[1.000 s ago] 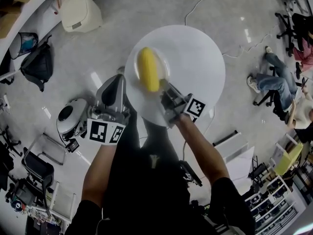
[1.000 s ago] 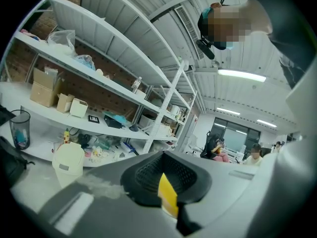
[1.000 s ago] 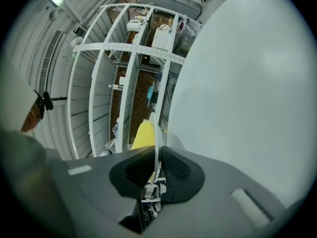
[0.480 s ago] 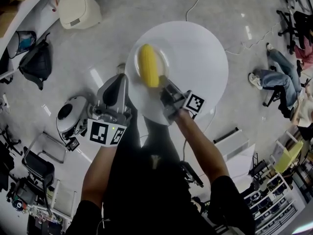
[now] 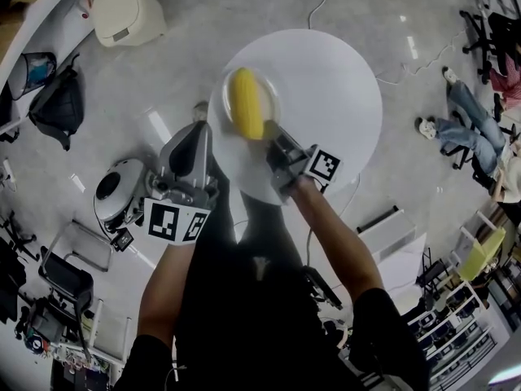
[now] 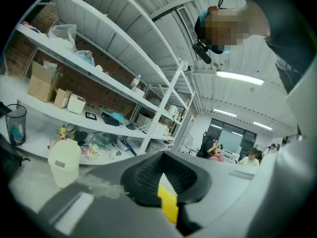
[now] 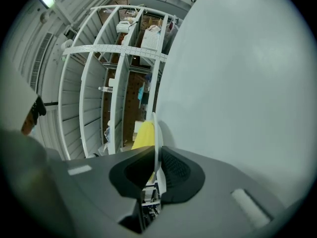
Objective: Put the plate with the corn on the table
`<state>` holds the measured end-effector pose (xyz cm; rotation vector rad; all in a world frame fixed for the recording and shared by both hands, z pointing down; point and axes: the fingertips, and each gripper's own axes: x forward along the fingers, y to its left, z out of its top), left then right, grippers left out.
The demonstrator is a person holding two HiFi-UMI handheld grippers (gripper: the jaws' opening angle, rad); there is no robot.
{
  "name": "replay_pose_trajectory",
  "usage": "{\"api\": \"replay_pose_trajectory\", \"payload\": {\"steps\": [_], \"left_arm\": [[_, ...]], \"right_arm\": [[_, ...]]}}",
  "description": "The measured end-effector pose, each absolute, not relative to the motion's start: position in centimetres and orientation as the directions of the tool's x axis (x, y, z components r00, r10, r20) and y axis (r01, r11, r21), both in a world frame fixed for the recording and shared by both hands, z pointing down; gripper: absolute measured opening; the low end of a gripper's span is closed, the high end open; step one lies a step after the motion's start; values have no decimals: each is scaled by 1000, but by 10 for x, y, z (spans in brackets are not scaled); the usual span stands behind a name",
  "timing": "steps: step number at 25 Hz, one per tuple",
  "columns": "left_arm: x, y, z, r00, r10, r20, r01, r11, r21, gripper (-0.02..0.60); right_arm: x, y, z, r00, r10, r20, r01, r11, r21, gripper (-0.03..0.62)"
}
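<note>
Right claw pinching the rim of the plate over the desk, left claw closed and empty: any tilt in this one-edge hold could roll the corn off.

A small white plate hangs over the round white worktop, its near rim clamped by the right gripper. A yellow corn lies along it.
</note>
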<state>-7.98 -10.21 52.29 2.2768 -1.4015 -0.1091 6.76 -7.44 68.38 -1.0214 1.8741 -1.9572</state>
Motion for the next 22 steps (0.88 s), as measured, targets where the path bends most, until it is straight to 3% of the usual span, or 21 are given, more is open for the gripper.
{"api": "replay_pose_trajectory", "payload": {"steps": [14,22], "left_arm": [[-85,-98,522,475,-864,167,-823,-369,432,3],[-90,-102,523,469,-867,169,-825,-361,435,3]], "right_arm": [[67,-76,687,-717,-611,336,-304,-160,-939,40],[73,-75,698,-672,-590,447,-373,-252,-893,35]]}}
